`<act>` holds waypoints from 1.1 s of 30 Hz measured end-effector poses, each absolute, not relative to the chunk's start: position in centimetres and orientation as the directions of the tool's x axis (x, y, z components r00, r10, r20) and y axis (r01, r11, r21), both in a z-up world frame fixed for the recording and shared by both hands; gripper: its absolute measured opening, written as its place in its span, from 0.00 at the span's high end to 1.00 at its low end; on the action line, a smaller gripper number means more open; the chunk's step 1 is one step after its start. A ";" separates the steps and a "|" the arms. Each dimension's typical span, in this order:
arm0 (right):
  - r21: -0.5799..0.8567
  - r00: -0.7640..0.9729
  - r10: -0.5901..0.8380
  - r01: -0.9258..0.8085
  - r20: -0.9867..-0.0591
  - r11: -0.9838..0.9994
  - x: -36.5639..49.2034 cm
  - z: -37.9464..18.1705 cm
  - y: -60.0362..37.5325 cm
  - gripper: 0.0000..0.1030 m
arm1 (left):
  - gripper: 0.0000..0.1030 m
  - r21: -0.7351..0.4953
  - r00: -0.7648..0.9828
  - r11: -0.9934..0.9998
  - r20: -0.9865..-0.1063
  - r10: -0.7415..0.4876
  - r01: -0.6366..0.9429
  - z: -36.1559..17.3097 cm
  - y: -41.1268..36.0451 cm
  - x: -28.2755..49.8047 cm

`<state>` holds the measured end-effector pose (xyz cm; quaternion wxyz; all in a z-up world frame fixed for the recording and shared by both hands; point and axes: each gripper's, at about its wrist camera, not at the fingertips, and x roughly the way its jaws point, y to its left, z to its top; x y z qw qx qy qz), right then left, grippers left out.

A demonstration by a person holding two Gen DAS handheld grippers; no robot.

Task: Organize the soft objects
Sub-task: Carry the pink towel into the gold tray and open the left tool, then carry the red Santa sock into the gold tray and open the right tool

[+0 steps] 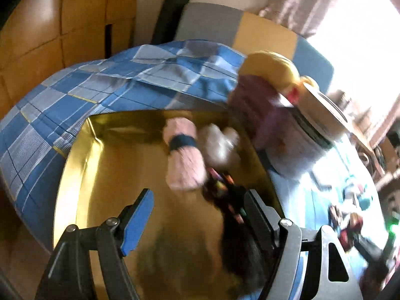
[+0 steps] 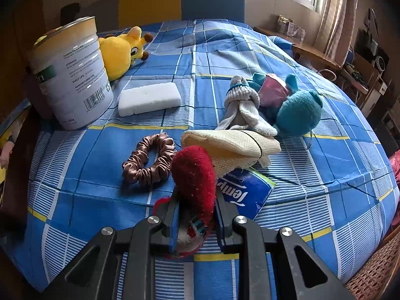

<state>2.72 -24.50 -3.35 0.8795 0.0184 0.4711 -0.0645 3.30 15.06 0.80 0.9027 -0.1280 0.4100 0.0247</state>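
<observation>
My right gripper (image 2: 196, 200) is shut on a red knitted sock (image 2: 193, 175) just above the blue checked bedspread (image 2: 325, 165). On the bed lie a brown scrunchie (image 2: 148, 163), a white sponge (image 2: 149, 98), a cream mesh cloth (image 2: 232, 145), a grey sock bundle (image 2: 243, 107), a teal plush (image 2: 298, 110) and a yellow plush (image 2: 122, 51). My left gripper (image 1: 197, 212) is open above a gold tin box (image 1: 105, 170) that holds a pink rolled sock (image 1: 183, 157), a pale bundle (image 1: 220, 145) and a dark striped item (image 1: 225, 195). The left wrist view is blurred.
A tall white can (image 2: 71, 75) stands at the bed's left side and also shows in the left wrist view (image 1: 315, 125). A blue Tempo tissue pack (image 2: 246, 195) lies under the mesh cloth. A desk (image 2: 317, 52) stands right of the bed.
</observation>
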 end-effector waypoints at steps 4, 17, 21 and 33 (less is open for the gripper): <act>0.017 0.572 -0.072 0.150 -0.817 0.989 2.1 -2.5 -24.7 0.79 | 0.27 -0.193 0.666 0.976 -0.742 -0.079 -0.098 0.8 13.2 1.7; 0.260 0.608 0.250 -0.073 -0.753 0.963 1.6 1.9 -19.4 0.80 | 0.27 -0.219 0.655 0.970 -0.749 -0.099 -0.103 0.6 13.4 0.4; 0.320 0.551 0.383 -0.211 -0.742 0.924 1.9 2.6 -15.2 0.80 | 0.26 -0.235 0.664 0.960 -0.744 -0.075 -0.154 0.7 15.4 0.2; 0.435 0.282 0.635 -0.529 -0.719 0.728 4.6 3.3 0.9 0.80 | 0.23 -0.280 0.688 0.910 -0.725 0.009 -0.307 0.9 22.2 -1.2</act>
